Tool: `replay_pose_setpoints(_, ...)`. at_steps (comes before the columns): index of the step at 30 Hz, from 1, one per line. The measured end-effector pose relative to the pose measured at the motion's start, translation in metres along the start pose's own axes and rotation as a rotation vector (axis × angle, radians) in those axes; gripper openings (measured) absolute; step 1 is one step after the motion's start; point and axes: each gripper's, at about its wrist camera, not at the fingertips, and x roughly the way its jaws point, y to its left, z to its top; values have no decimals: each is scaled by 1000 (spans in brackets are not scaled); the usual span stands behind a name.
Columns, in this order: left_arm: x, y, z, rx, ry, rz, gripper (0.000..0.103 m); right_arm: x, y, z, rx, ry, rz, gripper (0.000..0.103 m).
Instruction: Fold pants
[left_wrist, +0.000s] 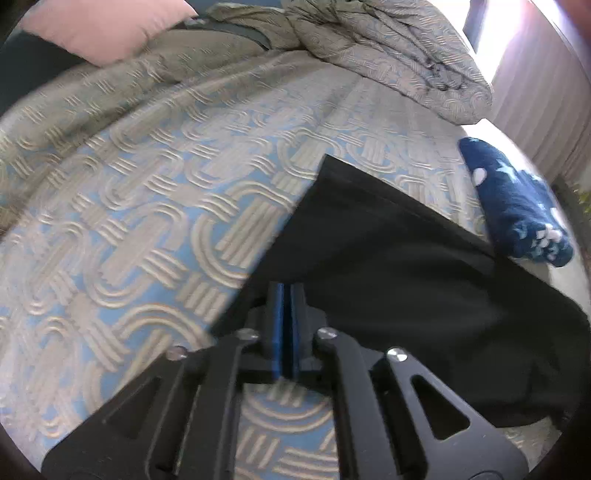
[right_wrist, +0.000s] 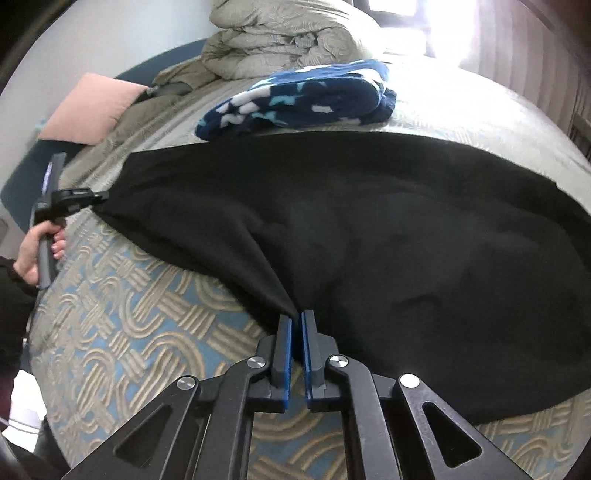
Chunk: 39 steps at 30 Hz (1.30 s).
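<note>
Black pants (right_wrist: 388, 240) lie spread across a bed with a blue and beige patterned cover (right_wrist: 129, 332). My right gripper (right_wrist: 296, 318) is shut on the near edge of the pants, and the cloth pulls to a point at its blue pads. My left gripper (left_wrist: 286, 287) is shut on another edge of the pants (left_wrist: 406, 266). The left gripper also shows in the right wrist view (right_wrist: 99, 195), held by a hand at the far left and pinching a corner of the pants.
A folded navy blanket with white and blue shapes (right_wrist: 303, 96) lies just beyond the pants. A heaped beige duvet (right_wrist: 280, 37) sits at the bed's far end. A pink pillow (right_wrist: 92, 107) rests at the far left. Curtains (right_wrist: 535, 55) hang at the right.
</note>
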Motion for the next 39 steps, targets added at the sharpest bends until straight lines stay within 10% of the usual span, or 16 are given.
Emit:
replay_pose_setpoints(6, -41, -43, 1, 54, -9, -208, 12, -70, -59, -15, 231, -160, 66, 43)
replay_pose_setpoints(12, -66, -167, -19, 174, 12, -483, 26, -122, -197, -36, 654, -285, -95, 45)
replay_pose_setpoints(16, -62, -249, -52, 267, 47, -575, 27, -123, -243, -25, 695, -304, -148, 45)
replay_pose_setpoints(25, -30, -304, -118, 434, 76, -446, 28, -70, -310, 10, 722, -326, -158, 41)
replay_pose_setpoints(29, -31, -273, -117, 429, 99, -443, 29, -68, -329, -14, 695, -377, -136, 0)
replay_pose_setpoints(33, -32, -252, -116, 419, 120, -419, 29, -67, -350, -31, 816, -433, 17, 0)
replay_pose_setpoints(39, -49, -228, -115, 378, 93, -362, 31, -67, -341, -27, 772, -445, -29, 0)
